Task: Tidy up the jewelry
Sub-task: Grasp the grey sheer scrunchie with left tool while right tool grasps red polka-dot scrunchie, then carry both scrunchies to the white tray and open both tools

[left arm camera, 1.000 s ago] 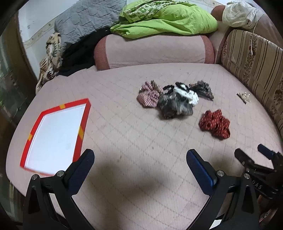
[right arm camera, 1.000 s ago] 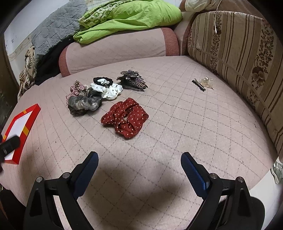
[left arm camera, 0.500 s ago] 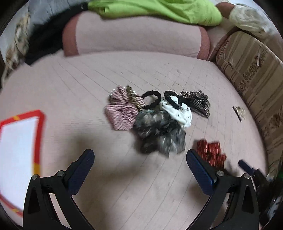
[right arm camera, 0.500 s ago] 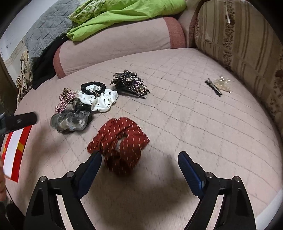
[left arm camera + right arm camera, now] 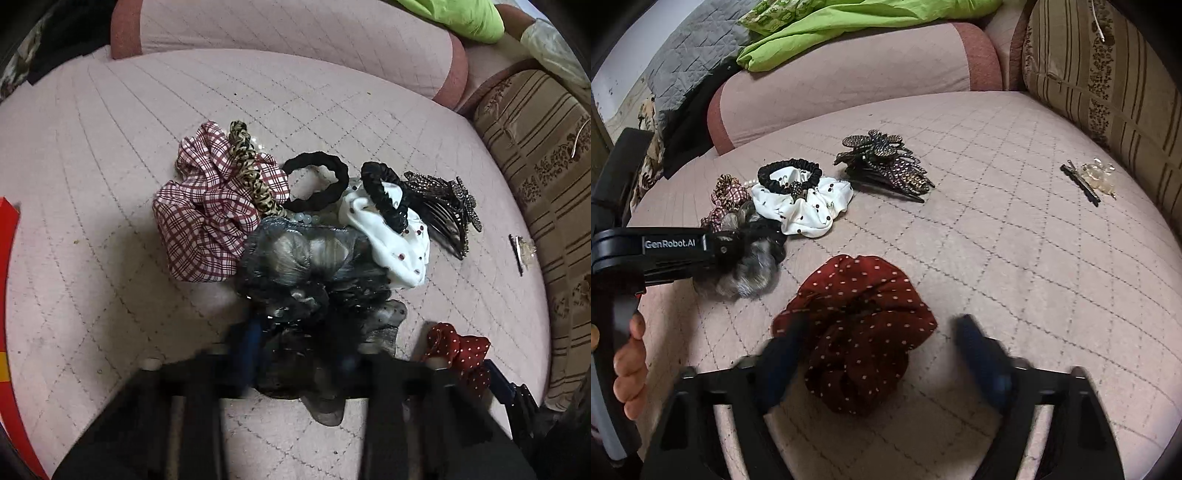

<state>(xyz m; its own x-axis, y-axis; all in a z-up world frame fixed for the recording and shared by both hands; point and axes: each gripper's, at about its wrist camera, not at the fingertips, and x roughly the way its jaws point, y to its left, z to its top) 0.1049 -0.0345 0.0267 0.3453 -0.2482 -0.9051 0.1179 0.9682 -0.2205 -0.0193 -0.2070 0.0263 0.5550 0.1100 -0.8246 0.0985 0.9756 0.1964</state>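
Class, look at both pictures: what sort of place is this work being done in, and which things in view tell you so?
Most likely a home living room or bedroom. The hair accessories lie on a quilted pink cushion with a matching bolster behind, a striped sofa back beside it, and a green blanket heaped on top.

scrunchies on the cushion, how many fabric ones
4: grey scrunchie between the left gripper fingers, red dotted scrunchie at the right gripper, plaid scrunchie and white dotted scrunchie behind. More may be hidden.

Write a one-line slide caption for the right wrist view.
Right gripper closing around the red dotted scrunchie on the quilted cushion.
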